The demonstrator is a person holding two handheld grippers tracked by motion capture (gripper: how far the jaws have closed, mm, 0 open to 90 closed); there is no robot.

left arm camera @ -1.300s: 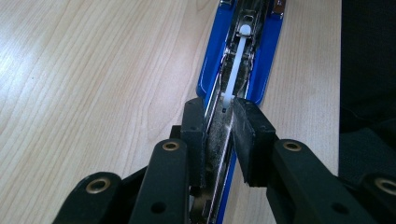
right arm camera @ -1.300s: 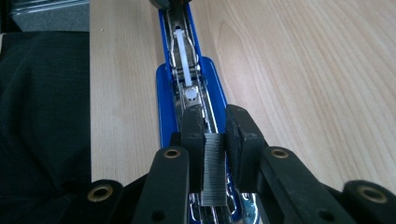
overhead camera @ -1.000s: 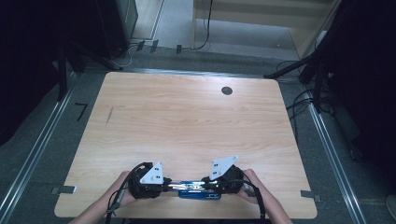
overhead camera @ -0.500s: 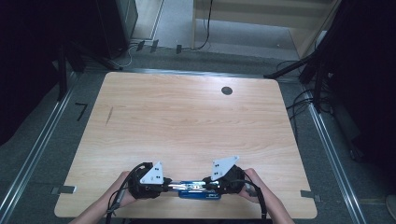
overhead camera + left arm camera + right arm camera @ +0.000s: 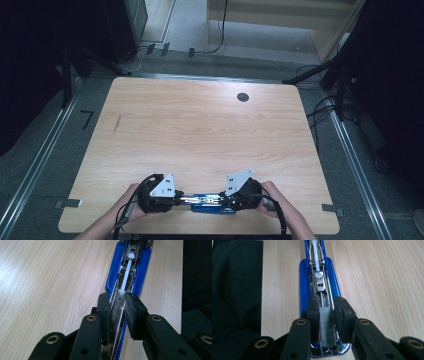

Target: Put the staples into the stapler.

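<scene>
A blue stapler [image 5: 207, 203] lies opened flat near the table's front edge, between both grippers. My left gripper [image 5: 177, 199] comes in from the left. In the left gripper view its jaws [image 5: 116, 298] are shut on the stapler's thin metal top arm [image 5: 117, 312], beyond which run a white pusher rod [image 5: 126, 275] and the blue body [image 5: 143, 267]. My right gripper [image 5: 231, 200] comes in from the right. In the right gripper view its pads [image 5: 325, 302] flank a grey strip of staples [image 5: 326, 326] lying in the magazine of the blue base [image 5: 303, 290]. They have just been opening slightly but still touch the strip.
The light wooden table [image 5: 200, 130] stretches away behind the stapler, with a round cable hole [image 5: 243, 97] at the back right and a dark scuff [image 5: 116, 124] at the left. The front edge lies just below the hands. A person's dark clothing [image 5: 234, 290] borders that edge.
</scene>
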